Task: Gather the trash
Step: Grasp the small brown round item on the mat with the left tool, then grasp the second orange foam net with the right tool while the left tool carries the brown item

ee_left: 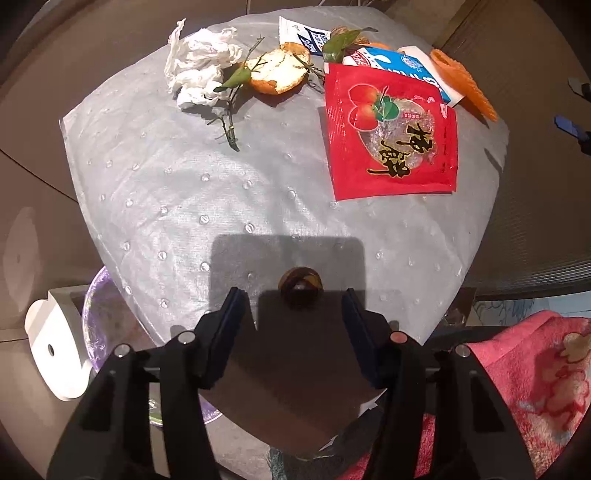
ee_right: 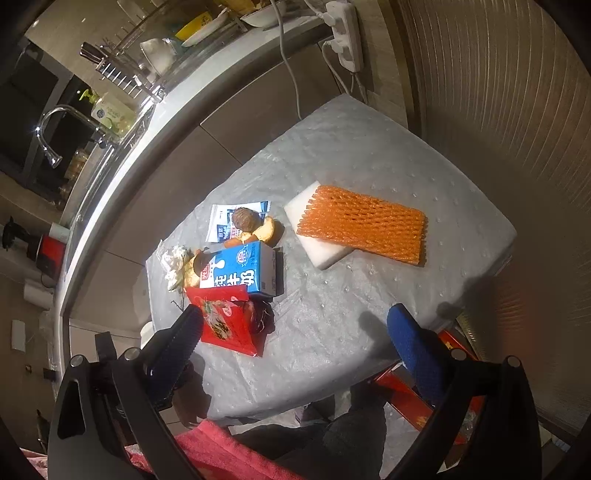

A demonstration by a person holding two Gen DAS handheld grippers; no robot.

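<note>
Trash lies on a grey padded mat (ee_left: 221,177): a crumpled white tissue (ee_left: 197,64), orange peel (ee_left: 279,68) with leafy twigs, a red snack wrapper (ee_left: 391,133), a blue milk carton (ee_left: 402,64) and orange foam netting (ee_left: 463,83). A small brown nut (ee_left: 300,286) sits on the mat's near edge, between my left gripper's (ee_left: 295,299) open fingers, untouched. My right gripper (ee_right: 295,317) is open and empty above the mat. In its view the red wrapper (ee_right: 231,323) lies by its left finger, with the milk carton (ee_right: 240,275), the netting (ee_right: 364,223) on a white foam block (ee_right: 321,236), and a walnut (ee_right: 244,218).
A purple-lined bin (ee_left: 98,317) on a white holder (ee_left: 55,354) stands below the mat's left edge. A pink towel (ee_left: 539,380) lies at the right. A counter with a tap (ee_right: 55,122), dish rack and a power strip (ee_right: 347,35) runs behind the mat.
</note>
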